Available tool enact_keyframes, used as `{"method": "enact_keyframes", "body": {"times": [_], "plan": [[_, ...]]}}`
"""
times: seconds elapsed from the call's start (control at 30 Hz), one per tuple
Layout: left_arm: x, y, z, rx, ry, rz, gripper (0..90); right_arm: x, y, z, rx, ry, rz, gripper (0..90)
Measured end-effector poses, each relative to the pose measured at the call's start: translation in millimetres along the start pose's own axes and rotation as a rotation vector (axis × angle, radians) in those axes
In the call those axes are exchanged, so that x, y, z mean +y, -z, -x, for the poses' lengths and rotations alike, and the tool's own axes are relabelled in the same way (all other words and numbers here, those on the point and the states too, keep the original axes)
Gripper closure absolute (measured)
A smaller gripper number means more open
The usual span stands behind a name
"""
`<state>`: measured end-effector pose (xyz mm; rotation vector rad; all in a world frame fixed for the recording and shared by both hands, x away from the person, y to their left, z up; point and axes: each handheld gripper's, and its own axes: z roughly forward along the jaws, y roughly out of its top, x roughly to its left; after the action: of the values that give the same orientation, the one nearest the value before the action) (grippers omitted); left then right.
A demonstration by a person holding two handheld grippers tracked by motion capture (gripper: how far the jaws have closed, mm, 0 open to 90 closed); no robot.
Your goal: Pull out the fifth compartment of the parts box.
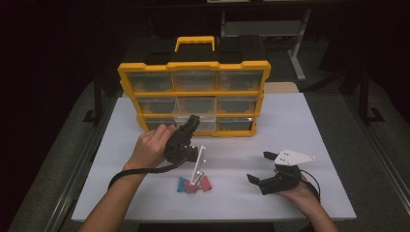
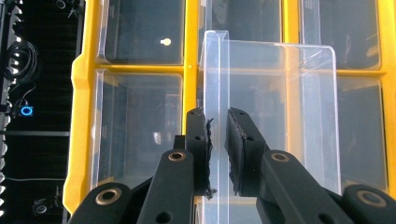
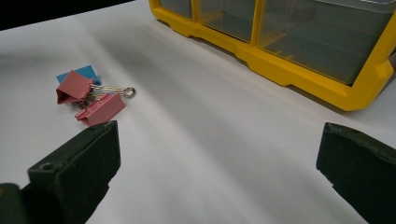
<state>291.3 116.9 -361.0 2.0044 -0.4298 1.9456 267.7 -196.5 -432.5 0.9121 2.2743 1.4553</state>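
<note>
On the white desk, in a dark room, stood a yellow organizer with clear drawers; no writing was legible. The left tool pinched the pulled-out clear drawer wall. The right tool rested spread. Red and blue binder clips lay between.

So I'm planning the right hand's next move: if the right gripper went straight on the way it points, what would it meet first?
Probably the bare white table. The right gripper stands open, pointing low across it. The binder clips lie off to one side, and the yellow organizer sits further on, though depth is hard to judge.
</note>
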Motion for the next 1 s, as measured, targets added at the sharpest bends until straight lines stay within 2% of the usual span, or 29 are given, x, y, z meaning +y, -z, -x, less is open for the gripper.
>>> {"method": "enact_keyframes", "body": {"times": [0.8,1.0], "plan": [[2.7,10.6,1.3,0.005,-0.002,0.004,79.1,0.1,0.2,-0.5,0.002,0.002,0.001,0.0],[1.9,10.1,1.3,0.002,0.022,0.009,77.6,0.0,0.3,-0.1,0.002,0.002,0.001,0.0]]}}
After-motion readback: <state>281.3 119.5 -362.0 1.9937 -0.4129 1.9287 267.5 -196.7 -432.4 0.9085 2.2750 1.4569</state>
